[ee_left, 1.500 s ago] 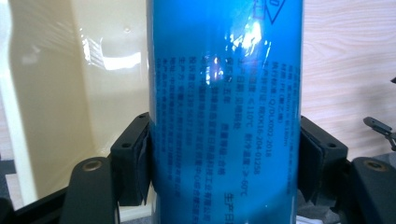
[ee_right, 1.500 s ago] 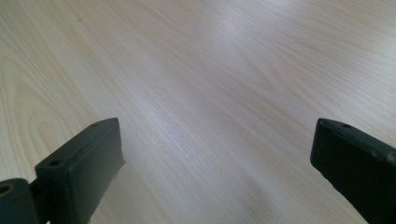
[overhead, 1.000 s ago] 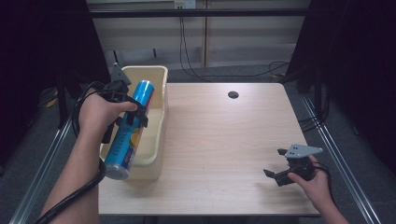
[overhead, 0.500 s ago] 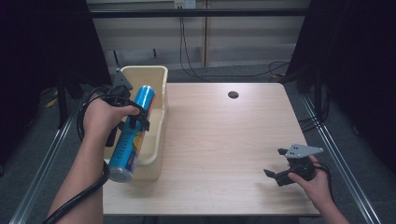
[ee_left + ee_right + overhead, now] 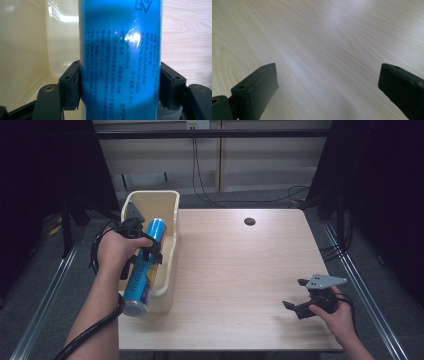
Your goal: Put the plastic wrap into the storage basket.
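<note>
Holding a blue can (image 5: 145,265) in the left gripper (image 5: 145,251), jaws clamping it from both sides at mid-length; black pads pressing the can's wall in the left gripper view (image 5: 120,62). Hanging tilted over the bin (image 5: 172,200) at the table's (image 5: 240,285) left edge, top end pointing far into the bin, silver base sticking out past the bin's near wall toward the person. Judging the work as about midway: can gripped and lifted, not resting on anything visible; either going into the bin or coming out, cannot tell which from this moment; setting down and releasing left to do. Idling at near right, the right gripper (image 5: 300,296), jaws wide apart with nothing between, bare wood showing beyond them. Reading the label: small Chinese print in columns, "110°C" and a code resembling "Q/DLX002-2018", a triangle mark near the top; no brand name legible.
</note>
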A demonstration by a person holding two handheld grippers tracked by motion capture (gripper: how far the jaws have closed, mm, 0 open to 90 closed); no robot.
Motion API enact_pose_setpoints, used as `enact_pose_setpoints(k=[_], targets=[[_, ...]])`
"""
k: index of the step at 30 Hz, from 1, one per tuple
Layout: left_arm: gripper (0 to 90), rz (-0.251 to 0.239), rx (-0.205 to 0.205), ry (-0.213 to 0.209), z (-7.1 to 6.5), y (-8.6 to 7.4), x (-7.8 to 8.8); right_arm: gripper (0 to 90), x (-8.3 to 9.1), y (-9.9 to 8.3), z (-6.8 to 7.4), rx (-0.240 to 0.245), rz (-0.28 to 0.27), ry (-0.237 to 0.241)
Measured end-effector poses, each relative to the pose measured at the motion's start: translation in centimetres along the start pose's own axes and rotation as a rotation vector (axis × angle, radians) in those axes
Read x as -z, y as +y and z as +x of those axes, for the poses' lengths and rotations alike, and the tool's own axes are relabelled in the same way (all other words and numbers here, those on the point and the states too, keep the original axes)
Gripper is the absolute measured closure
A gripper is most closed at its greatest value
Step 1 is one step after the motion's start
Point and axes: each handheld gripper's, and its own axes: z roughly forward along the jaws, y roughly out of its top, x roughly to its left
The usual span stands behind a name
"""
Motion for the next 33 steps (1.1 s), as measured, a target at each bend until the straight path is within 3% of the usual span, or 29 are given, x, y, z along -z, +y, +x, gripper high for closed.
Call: enact_pose_setpoints(k=[13,18,20,24,26,33], targets=[[32.2,0.01,0.05,-0.008,-0.3,0.9,-2.0,2.1,0.0,-0.1,-0.1,0.004,-0.004,0.001],[32.2,0.034,0.039,-0.012,-0.1,1.1,-2.5,2.2,0.0,-0.1,-0.1,-0.001,0.004,0.003],[32.2,0.023,0.066,-0.012,-0.2,1.1,-2.9,2.2,-0.1,-0.1,0.0,0.002,0.005,0.008],[32.1,0.029,0.064,-0.008,0.1,1.3,-3.3,2.1,-0.1,-0.1,0.0,0.003,0.004,0.012],[32.1,0.055,0.051,-0.015,0.4,1.4,-3.4,2.2,0.0,-0.1,0.0,0.001,0.005,0.012],[32.0,0.06,0.063,-0.002,0.5,1.8,-4.2,2.2,-0.1,-0.1,0.0,0.007,0.007,0.012]])
